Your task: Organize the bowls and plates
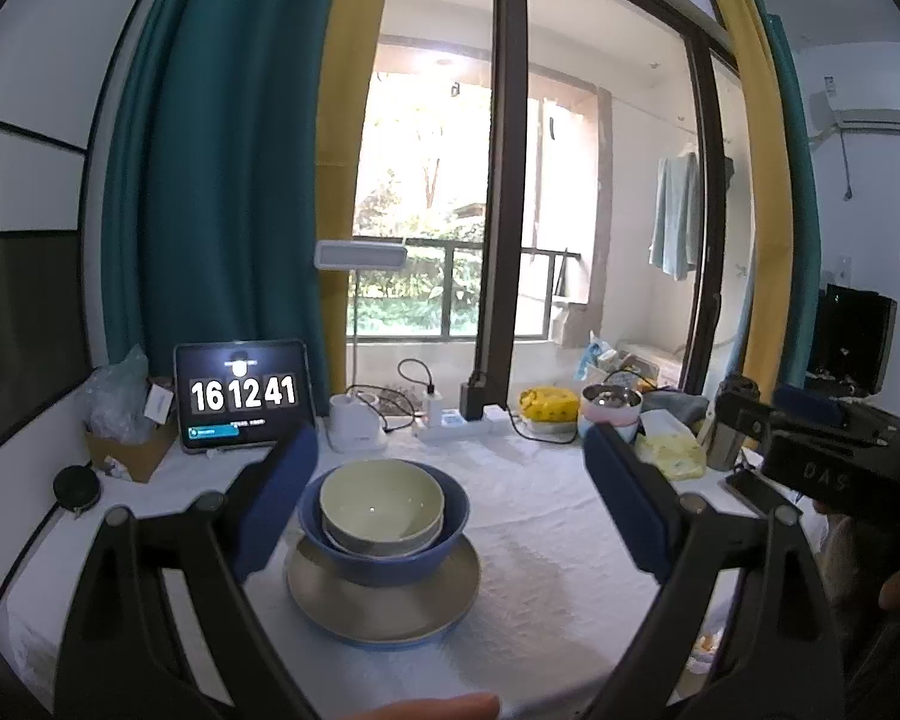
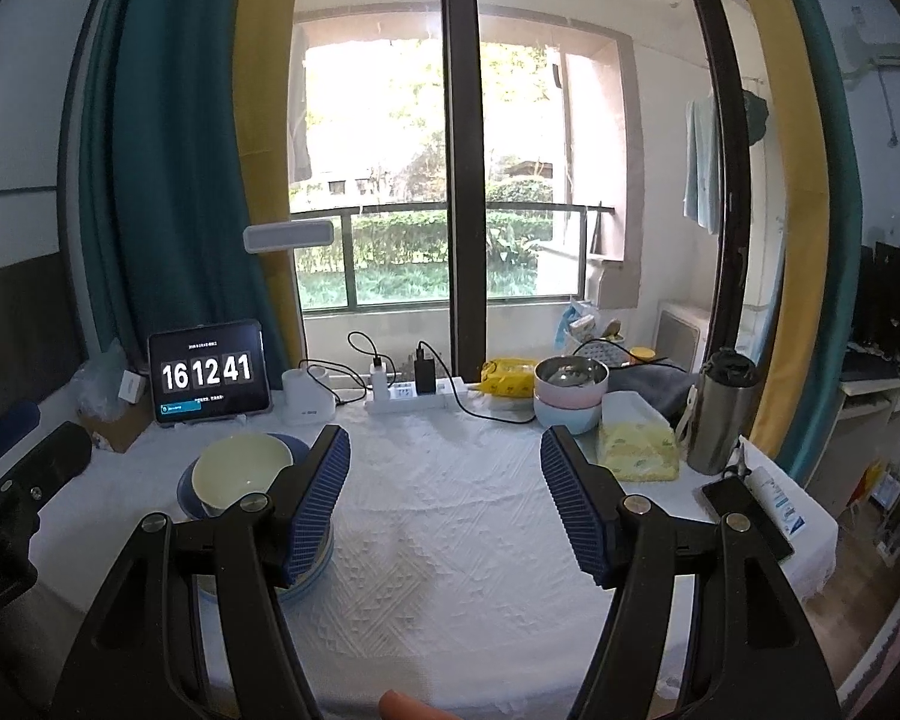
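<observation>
A pale green bowl (image 1: 381,507) sits nested in a blue bowl (image 1: 447,534), which stands on a grey plate (image 1: 384,606) on the white tablecloth. My left gripper (image 1: 450,480) is open and empty, its blue pads wide apart on either side of the stack, a little above and in front of it. In the right wrist view the same green bowl (image 2: 241,468) and blue bowl (image 2: 294,447) lie at the left, partly hidden behind my left finger. My right gripper (image 2: 445,474) is open and empty over bare cloth. It also shows in the left wrist view (image 1: 810,438).
A tablet (image 2: 209,373) showing a clock, a white lamp base (image 2: 306,399), a power strip (image 2: 417,393), stacked steel and pastel bowls (image 2: 570,393), a tissue pack (image 2: 636,441), a steel tumbler (image 2: 720,414) and a phone (image 2: 747,516) line the back and right of the table (image 2: 450,540).
</observation>
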Demonstrator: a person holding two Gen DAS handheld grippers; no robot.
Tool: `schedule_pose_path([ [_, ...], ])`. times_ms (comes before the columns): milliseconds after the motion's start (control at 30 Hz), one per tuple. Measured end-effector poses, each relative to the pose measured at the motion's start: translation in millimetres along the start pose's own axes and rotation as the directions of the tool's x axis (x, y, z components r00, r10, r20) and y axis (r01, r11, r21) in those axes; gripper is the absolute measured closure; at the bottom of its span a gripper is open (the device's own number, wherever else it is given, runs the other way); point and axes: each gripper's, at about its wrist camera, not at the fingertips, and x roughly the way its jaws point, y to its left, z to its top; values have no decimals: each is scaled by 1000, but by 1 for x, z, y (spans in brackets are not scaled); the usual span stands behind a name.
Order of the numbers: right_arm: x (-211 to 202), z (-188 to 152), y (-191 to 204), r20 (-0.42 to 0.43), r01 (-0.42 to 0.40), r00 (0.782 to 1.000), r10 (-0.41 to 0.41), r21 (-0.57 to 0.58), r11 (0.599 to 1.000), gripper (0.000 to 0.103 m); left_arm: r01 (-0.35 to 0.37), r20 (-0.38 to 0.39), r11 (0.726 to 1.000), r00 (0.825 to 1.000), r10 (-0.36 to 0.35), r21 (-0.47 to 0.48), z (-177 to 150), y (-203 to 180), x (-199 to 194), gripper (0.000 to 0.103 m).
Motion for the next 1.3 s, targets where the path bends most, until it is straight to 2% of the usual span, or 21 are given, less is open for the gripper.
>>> schedule_pose_path([
  [933, -2, -1, 0, -2, -2, 1000, 3, 10, 1000, 33, 0, -5, 1000, 1000, 0, -6, 1, 0, -4, 12],
  [1067, -3, -2, 1, -4, -4, 1000, 4, 8, 1000, 33, -28, -17, 1000, 999, 28, 9, -1, -2, -1, 12],
  [1300, -2, -2, 1, -5, -4, 1000, 4, 8, 1000, 33, -28, -25, 1000, 999, 28, 6, -2, -1, -1, 12],
])
